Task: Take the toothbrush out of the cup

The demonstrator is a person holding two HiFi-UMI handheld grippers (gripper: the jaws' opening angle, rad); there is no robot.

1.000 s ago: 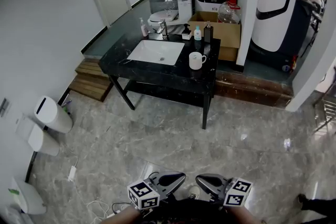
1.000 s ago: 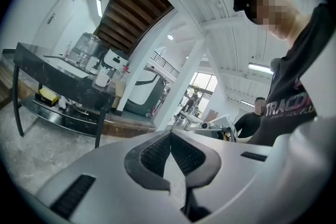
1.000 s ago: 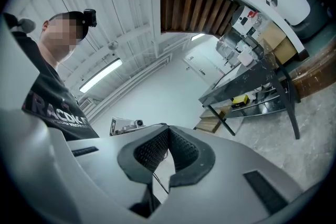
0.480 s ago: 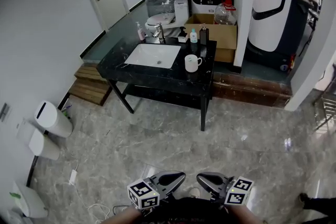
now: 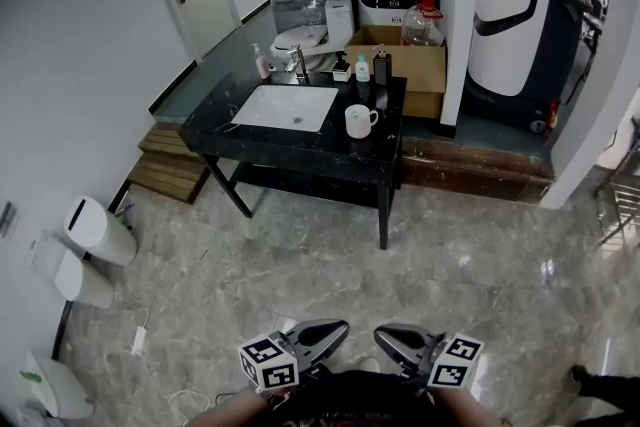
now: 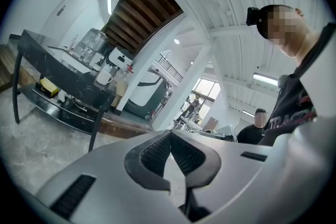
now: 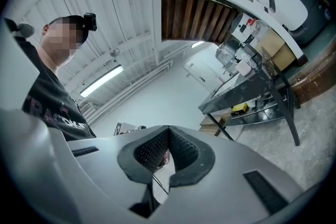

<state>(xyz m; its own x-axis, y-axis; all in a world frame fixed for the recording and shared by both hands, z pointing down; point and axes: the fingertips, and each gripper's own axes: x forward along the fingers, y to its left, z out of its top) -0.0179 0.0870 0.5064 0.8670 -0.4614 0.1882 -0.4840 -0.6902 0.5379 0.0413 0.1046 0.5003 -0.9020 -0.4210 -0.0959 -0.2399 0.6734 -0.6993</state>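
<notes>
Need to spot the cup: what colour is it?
White cup, standing on the black counter; the head view shows it best.

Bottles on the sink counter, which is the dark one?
The black bottle nearest the cardboard box; the small bottle beside it is pale, the pump bottle left of the faucet is pinkish.

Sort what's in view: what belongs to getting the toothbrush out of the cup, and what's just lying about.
For the job: white cup on the black table (toothbrush too small to see); left hand-held gripper and right hand-held gripper, both shut, empty.
Lying about: sink, faucet, bottles, cardboard box, white bin.
</notes>
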